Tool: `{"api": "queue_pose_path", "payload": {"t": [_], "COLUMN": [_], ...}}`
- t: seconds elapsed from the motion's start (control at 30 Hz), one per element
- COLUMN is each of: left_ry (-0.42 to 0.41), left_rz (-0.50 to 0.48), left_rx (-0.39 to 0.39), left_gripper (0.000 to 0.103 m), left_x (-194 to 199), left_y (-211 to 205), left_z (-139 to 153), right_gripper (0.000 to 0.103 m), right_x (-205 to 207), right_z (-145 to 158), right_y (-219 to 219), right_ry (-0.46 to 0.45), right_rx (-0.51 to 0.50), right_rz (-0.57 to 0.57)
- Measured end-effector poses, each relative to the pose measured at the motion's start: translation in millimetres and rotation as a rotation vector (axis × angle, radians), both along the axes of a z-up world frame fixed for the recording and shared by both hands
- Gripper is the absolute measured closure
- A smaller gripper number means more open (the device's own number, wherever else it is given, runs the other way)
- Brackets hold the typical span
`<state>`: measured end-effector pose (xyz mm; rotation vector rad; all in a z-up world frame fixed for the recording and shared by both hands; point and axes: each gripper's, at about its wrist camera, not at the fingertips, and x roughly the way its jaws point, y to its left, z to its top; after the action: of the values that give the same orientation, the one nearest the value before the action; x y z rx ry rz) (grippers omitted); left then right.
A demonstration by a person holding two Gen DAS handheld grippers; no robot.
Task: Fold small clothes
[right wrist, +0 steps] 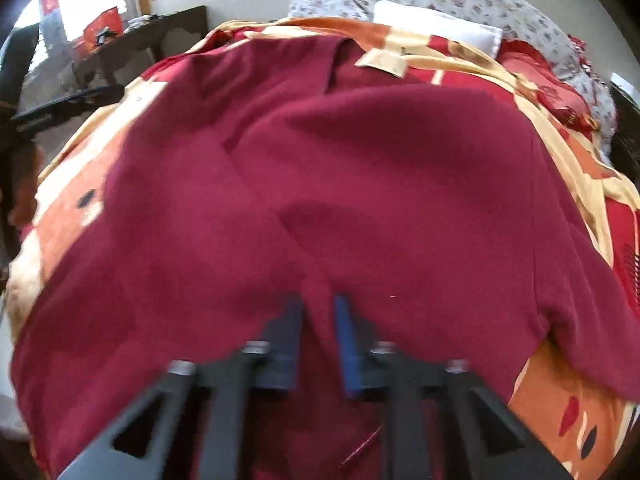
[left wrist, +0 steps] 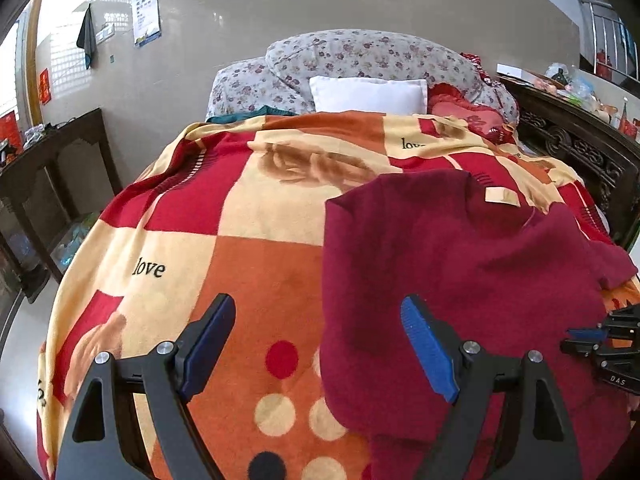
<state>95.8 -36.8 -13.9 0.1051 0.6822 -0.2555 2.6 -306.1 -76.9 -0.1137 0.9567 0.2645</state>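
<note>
A dark red garment lies spread on a patterned blanket on the bed, its cream neck label at the far end. My left gripper hovers open over the garment's left edge, with nothing pressed between its blue pads. The right wrist view is blurred. In it the garment fills the picture and my right gripper is shut on a pinch of its near hem. The right gripper also shows at the right edge of the left wrist view. The left gripper appears at the left of the right wrist view.
A white pillow and a floral quilt sit at the head of the bed. Left of the bed stands a dark wooden table. A carved dark bed frame runs along the right, with clutter behind it.
</note>
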Motion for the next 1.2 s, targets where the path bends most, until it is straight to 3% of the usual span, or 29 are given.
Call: {"api": "queue_pose_path", "payload": {"t": [0.07, 0.2, 0.27, 0.37, 0.5, 0.6, 0.7, 0.83, 0.9, 1.0, 1.2], "left_ry": [-0.005, -0.028, -0.023, -0.006, 0.026, 0.012, 0.015, 0.050, 0.068, 0.096, 0.135], "left_rz": [0.010, 0.033, 0.035, 0.023, 0.011, 0.006, 0.018, 0.066, 0.077, 0.091, 0.101], "left_rx": [-0.016, -0.047, -0.059, -0.051, -0.035, 0.019, 0.026, 0.035, 0.065, 0.099, 0.026], "left_gripper": [0.019, 0.019, 0.019, 0.019, 0.019, 0.019, 0.019, 0.019, 0.019, 0.019, 0.019], "left_x": [1.9, 5.7, 8.5, 14.7, 26.3, 30.5, 38.6, 60.5, 72.8, 87.6, 89.5], "left_y": [1.9, 1.5, -4.7, -20.2, -40.4, -48.5, -49.0, -52.4, -57.1, -60.9, -47.2], "left_z": [4.8, 13.6, 12.9, 5.4, -5.1, -10.3, -16.0, -30.7, -40.0, -53.7, -61.6], "right_gripper": [0.098, 0.099, 0.099, 0.098, 0.096, 0.091, 0.085, 0.085, 0.085, 0.091, 0.088], "right_x": [-2.7, -2.0, 6.4, 21.9, 51.7, 33.0, 26.6, 58.0, 80.2, 106.7, 82.1], "right_z": [15.1, 68.2, 79.5, 73.1, 40.2, 57.3, 75.8, 62.8, 46.6, 29.0, 46.6], "right_y": [-1.3, -20.0, -34.4, -43.4, -55.6, -59.2, -54.4, -27.7, -25.4, -38.4, -35.5], "right_ry": [-0.046, -0.263, -0.305, -0.362, -0.266, -0.296, -0.332, -0.241, -0.210, -0.162, -0.180], "right_rx": [-0.013, -0.114, -0.125, -0.246, -0.251, -0.178, -0.084, -0.010, -0.056, 0.001, -0.008], "right_rz": [-0.013, -0.145, -0.220, -0.313, -0.341, -0.368, -0.355, -0.219, -0.238, -0.292, -0.260]}}
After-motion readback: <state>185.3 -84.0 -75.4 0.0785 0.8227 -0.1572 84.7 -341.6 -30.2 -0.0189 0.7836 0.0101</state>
